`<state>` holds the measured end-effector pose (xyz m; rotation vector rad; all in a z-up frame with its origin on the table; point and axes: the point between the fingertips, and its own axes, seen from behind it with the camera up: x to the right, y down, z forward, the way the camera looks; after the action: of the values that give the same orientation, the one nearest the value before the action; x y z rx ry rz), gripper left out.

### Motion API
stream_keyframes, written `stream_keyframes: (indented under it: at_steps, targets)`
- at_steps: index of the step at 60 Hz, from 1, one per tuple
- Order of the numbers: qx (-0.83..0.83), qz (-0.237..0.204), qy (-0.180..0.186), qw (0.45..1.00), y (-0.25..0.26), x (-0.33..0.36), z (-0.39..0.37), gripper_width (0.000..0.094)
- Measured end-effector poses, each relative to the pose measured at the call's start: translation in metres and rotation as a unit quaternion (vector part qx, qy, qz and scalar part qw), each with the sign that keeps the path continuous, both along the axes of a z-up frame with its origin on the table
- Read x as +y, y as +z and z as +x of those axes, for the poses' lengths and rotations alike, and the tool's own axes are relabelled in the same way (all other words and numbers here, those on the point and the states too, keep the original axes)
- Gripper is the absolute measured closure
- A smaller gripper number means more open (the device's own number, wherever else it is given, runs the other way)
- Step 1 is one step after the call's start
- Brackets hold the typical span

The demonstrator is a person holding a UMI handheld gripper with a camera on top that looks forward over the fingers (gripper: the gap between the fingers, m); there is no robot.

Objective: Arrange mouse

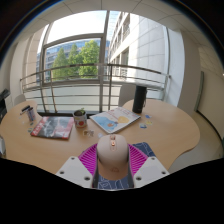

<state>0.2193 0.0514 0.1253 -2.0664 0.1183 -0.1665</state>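
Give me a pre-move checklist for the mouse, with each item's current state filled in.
1. Mouse between the fingers: ok, it sits between the pink pads.
2. Both pads pressing on it: cannot tell; the gripper looks closed around it.
3. Mouse lifted off the table: cannot tell.
4. Mouse pad ahead, beyond the fingers: ok, its surface looks bare.
5. Nearby obstacles: ok, the plant pot and the magazine lie off to one side.

The mouse [113, 160] between the tongs' pads [89, 158] is cut off below. Small items [146, 122] on the table [170, 125] are too small to identify.
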Motion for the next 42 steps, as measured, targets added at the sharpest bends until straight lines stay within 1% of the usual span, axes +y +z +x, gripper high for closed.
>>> stream_keyframes:
  at_steps: [4, 9, 11, 14, 20, 23, 24, 29, 30, 32, 42]
  targets:
    - [0.001, -0.037, 0.003, 0.999, -0.044, -0.001, 0.027, 0.0538]
    - [0.004, -0.061, 0.012, 0.998, -0.090, 0.002, 0.048, 0.0532]
    - [0.009, -0.072, 0.018, 0.997, -0.102, 0.000, 0.051, 0.0522]
    - [0.023, -0.084, 0.024, 0.996, -0.116, 0.002, 0.050, 0.0477]
    - [0.044, -0.096, 0.034, 0.994, -0.135, -0.002, 0.050, 0.0414]
    - [0.043, -0.099, 0.036, 0.994, -0.136, -0.004, 0.049, 0.0362]
    - [0.041, -0.098, 0.035, 0.994, -0.135, -0.004, 0.050, 0.0331]
    - [0.035, -0.094, 0.041, 0.994, -0.125, -0.010, 0.047, 0.0089]
    - [0.035, -0.094, 0.042, 0.994, -0.117, -0.013, 0.048, 0.0073]
    - [0.033, -0.088, 0.043, 0.995, -0.111, -0.017, 0.044, 0.0095]
    - [0.015, -0.061, 0.033, 0.998, -0.056, -0.055, 0.039, 0.0086]
